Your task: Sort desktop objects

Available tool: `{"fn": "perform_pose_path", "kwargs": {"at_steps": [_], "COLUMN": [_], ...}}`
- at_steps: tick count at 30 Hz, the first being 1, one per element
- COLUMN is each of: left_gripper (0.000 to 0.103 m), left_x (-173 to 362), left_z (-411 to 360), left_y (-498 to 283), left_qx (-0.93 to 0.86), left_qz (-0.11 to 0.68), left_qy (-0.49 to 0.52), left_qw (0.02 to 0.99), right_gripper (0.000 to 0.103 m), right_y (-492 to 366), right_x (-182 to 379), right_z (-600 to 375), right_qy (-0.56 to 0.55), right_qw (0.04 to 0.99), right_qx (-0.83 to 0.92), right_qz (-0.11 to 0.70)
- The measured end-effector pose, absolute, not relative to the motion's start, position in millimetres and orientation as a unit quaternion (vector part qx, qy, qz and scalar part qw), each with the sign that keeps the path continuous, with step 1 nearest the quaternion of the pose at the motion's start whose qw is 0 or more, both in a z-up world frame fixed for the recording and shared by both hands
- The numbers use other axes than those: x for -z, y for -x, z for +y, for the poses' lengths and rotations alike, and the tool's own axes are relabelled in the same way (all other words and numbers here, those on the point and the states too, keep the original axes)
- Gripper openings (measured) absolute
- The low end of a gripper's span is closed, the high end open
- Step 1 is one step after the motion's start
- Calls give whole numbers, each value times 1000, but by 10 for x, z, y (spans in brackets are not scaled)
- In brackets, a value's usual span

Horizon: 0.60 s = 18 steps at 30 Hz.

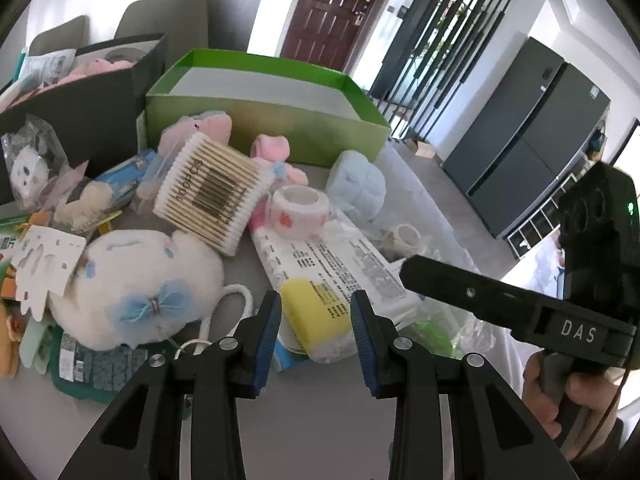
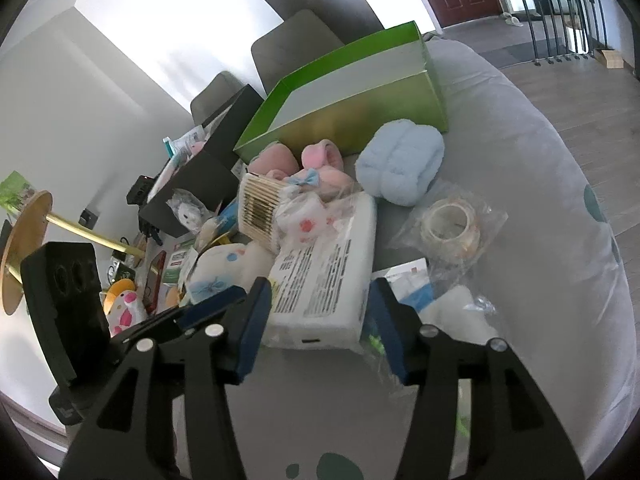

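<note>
Two boxes stand at the back of the cluttered grey table (image 1: 328,408): an open green box (image 1: 280,120) at upper centre of the left wrist view, and a black box (image 1: 92,108) at upper left, holding soft pink items. In front of them lies the pile to be sorted. A bundle of cotton swabs (image 1: 212,196) leans on a white plush toy (image 1: 140,276) at centre left, a roll of patterned bandage (image 1: 298,210) sits just right of the swabs, and a fluffy pale blue bundle (image 1: 356,186) lies further right, close to the green box. A white printed pack (image 1: 332,260) runs diagonally through the middle, with a yellow block (image 1: 316,312) lying on its near end.

The left gripper (image 1: 316,320) flanks that yellow block at lower centre; whether its pads press on it I cannot tell. The right gripper (image 2: 318,320) stands apart around the near end of the white pack, pads not pressing. A bagged tape roll (image 2: 450,226) lies to the pack's right.
</note>
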<state>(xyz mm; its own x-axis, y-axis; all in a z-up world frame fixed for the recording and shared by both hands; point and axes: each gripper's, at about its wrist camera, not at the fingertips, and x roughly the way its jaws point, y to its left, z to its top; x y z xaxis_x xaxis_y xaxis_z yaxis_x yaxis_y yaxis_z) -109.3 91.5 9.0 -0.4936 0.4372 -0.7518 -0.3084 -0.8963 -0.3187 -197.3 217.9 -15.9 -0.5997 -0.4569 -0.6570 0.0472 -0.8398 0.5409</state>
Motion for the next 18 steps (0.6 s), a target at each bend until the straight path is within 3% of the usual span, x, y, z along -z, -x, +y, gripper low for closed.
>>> {"fn": "perform_pose_path", "kwargs": {"at_steps": [9,14,18], "left_gripper": [37,59,59], "left_x": [-21,32,84], "left_z": [969,985,1001], "left_y": [1229,1300,1313], "left_qx": [-857,-847,-842], "left_qz": [-60,-56,-68], "left_qy": [462,475,476], "left_qw": [221,233,246], "right_gripper": [53,59,59], "right_y": [2252,2354,2418], "right_x": [280,309,360], "right_z": [2148,2075,2031], "right_qy": [-450,-462,-464], "right_qw": [143,161,164], "right_qx": [852,847,847], "right_qz": [-224,-208,-200]}}
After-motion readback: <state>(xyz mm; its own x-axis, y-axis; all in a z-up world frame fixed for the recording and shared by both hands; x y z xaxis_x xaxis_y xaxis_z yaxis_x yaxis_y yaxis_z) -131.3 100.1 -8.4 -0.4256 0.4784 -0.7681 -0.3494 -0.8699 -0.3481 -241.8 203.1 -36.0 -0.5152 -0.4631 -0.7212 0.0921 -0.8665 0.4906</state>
